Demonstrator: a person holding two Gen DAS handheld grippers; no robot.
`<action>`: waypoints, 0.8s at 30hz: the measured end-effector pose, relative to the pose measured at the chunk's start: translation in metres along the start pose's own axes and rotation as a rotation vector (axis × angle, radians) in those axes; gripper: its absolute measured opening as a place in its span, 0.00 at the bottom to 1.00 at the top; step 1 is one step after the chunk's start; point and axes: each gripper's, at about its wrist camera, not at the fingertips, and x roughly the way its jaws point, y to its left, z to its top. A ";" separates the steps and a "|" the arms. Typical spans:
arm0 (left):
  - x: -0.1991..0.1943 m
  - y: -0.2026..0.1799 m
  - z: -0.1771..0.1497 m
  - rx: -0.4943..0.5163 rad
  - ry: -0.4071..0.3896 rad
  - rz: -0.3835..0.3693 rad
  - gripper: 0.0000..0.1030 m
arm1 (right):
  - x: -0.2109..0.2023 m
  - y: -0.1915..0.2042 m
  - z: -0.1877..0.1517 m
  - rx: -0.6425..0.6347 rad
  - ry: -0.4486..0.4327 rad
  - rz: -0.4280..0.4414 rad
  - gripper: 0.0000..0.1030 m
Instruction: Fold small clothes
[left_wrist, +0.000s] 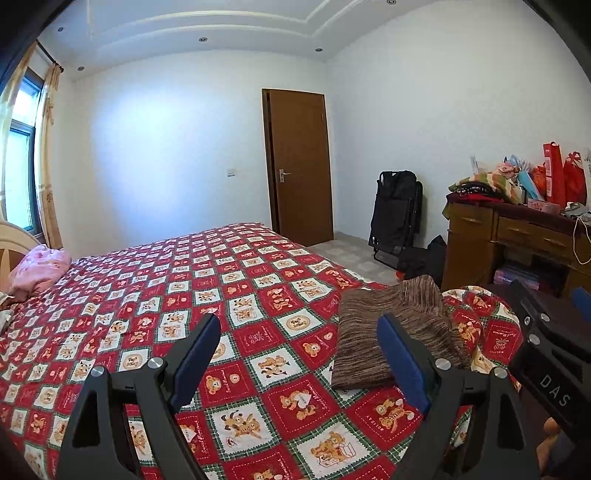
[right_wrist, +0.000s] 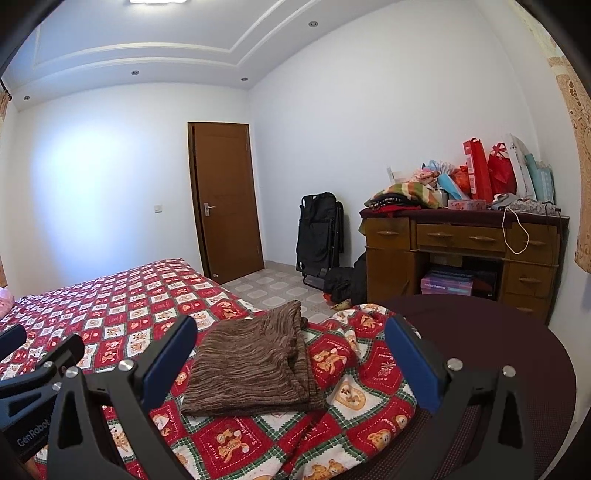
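Your left gripper (left_wrist: 299, 354) hangs above the bed (left_wrist: 155, 295) with its jaws spread wide and nothing between them; only the red teddy-bear quilt (left_wrist: 258, 369) shows in the gap. Its blue pads (left_wrist: 195, 354) touch no cloth. Your right gripper (right_wrist: 291, 354) is likewise wide open and empty, held low over the near corner of the bed.

The folded brown striped garment (right_wrist: 255, 365) lies flat on the quilt near that corner, close to the bed's edge, with one thicker fold bunched along its far side. In the right wrist view it sits between and just beyond the open jaws, apart from both pads. In the left wrist view the same garment (left_wrist: 391, 332) lies to the right of the left gripper, partly behind its right finger, and the right gripper's black body (left_wrist: 554, 350) comes in from the right edge.

A dark round seat or cushion (right_wrist: 498, 350) sits just beside the bed corner. A pink bundle (left_wrist: 40, 269) rests at the far left of the bed. Across the tiled floor stand a wooden dresser (right_wrist: 461, 243) piled with clothes and red bags, a folded black chair (right_wrist: 319, 236) and a closed brown door (right_wrist: 225, 199).
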 end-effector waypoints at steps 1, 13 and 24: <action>0.000 0.001 0.000 0.000 0.000 -0.001 0.85 | 0.000 -0.001 0.000 0.000 -0.001 0.000 1.00; 0.001 0.002 -0.001 0.000 0.007 -0.003 0.85 | 0.000 0.000 0.000 0.002 0.002 0.000 1.00; 0.004 0.002 -0.004 0.010 0.010 0.019 0.85 | 0.000 0.002 -0.005 0.004 0.008 -0.002 1.00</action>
